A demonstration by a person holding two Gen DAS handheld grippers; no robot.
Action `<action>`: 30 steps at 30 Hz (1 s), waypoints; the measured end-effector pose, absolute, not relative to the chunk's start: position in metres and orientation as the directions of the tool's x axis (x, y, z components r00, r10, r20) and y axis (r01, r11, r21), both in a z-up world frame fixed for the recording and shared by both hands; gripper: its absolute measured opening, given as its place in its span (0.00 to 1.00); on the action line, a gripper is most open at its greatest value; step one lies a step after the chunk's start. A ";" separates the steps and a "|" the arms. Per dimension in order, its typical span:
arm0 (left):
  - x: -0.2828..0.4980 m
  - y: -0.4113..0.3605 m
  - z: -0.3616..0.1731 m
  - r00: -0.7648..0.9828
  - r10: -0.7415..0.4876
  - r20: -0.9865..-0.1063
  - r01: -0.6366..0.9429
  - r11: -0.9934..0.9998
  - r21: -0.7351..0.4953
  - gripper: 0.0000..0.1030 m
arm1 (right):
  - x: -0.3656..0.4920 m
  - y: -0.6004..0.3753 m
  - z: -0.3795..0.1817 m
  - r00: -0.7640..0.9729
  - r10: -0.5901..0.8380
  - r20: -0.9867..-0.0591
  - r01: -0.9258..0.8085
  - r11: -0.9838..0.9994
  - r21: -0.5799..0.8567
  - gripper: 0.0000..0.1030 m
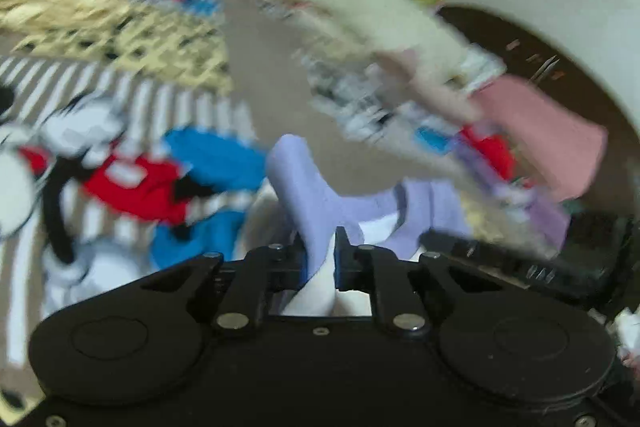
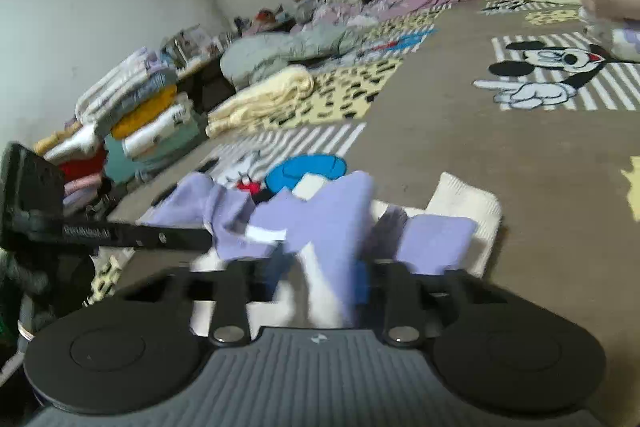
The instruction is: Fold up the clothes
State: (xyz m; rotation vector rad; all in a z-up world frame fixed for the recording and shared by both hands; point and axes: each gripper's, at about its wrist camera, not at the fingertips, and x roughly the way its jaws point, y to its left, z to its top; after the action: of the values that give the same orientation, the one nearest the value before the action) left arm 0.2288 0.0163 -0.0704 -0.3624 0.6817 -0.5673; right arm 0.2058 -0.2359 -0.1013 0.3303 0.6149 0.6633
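**laundrynoob:** where's your grip at right now?

**me:** My left claw (image 1: 320,259) is pinched tight on a bunched ridge of the purple garment (image 1: 308,195); you can see the cloth squeezed up between the pads. My right claw (image 2: 320,275) is clamped on another fold of the same purple garment (image 2: 320,219), purple outside, white lining showing where it runs into the jaws. The rest of it lies crumpled just ahead of both claws on the brown cartoon-print blanket (image 2: 500,147), partly over a cream towel (image 2: 464,199).

**laundrynoob:** how's it going to handle?

**me:** My guess is light and totally floppy. It sags between the two grips, so nothing holds shape by itself. Thin knit can slide out of a pinch, so I'd want hems or corners rather than random bunches mid-cloth. Right now both grips look like mid-fabric, which I reckon will lift it as a lump rather than a flat panel.

**laundrynoob:** background?

**me:** Folded stack (image 2: 136,115) off by the wall, loose piles further back.
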 end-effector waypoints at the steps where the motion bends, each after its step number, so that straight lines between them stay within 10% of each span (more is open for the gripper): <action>1: 0.232 0.014 -0.068 0.634 -0.611 -0.474 0.380 0.780 -0.497 0.08 | 0.199 -0.240 -0.097 0.642 0.655 -0.399 -0.465 0.746 0.477 0.14; 3: 0.242 0.007 -0.068 0.616 -0.612 -0.496 0.385 0.783 -0.489 0.14 | 0.186 -0.250 -0.090 0.678 0.641 -0.360 -0.448 0.748 0.490 0.13; 7: 0.246 0.008 -0.081 0.667 -0.443 -0.599 0.256 0.891 -0.374 0.56 | 0.175 -0.267 -0.094 0.732 0.580 -0.358 -0.357 0.774 0.523 0.18; 9: 0.237 0.024 -0.085 0.684 -0.456 -0.569 0.228 0.875 -0.427 0.65 | 0.171 -0.268 -0.100 0.769 0.494 -0.407 -0.266 0.825 0.499 0.77; 13: 0.245 0.039 -0.105 0.635 -0.493 -0.595 0.182 0.844 -0.504 0.67 | 0.160 -0.278 -0.101 0.816 0.379 -0.437 -0.134 0.859 0.495 0.90; 15: 0.253 0.037 -0.116 0.580 -0.547 -0.604 0.183 0.809 -0.558 0.66 | 0.165 -0.280 -0.109 0.775 0.438 -0.455 -0.144 0.825 0.547 0.90; 17: 0.257 0.028 -0.126 0.532 -0.612 -0.585 0.225 0.768 -0.600 0.31 | 0.172 -0.277 -0.121 0.724 0.507 -0.467 -0.160 0.782 0.602 0.82; 19: 0.256 0.020 -0.127 0.529 -0.622 -0.578 0.254 0.765 -0.591 0.16 | 0.179 -0.269 -0.133 0.683 0.564 -0.464 -0.183 0.747 0.639 0.63; 23: 0.260 0.038 -0.106 0.603 -0.650 -0.462 0.277 0.714 -0.644 0.11 | 0.189 -0.249 -0.132 0.641 0.627 -0.442 -0.269 0.724 0.635 0.25; 30: 0.309 0.078 -0.065 0.745 -0.596 -0.299 0.278 0.685 -0.673 0.13 | 0.241 -0.231 -0.081 0.686 0.668 -0.288 -0.397 0.676 0.621 0.23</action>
State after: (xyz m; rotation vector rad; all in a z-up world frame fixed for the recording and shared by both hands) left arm 0.3093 0.0782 -0.0649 -0.6448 0.5346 -0.5167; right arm 0.2413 -0.2306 -0.0806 0.5527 0.5321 0.6312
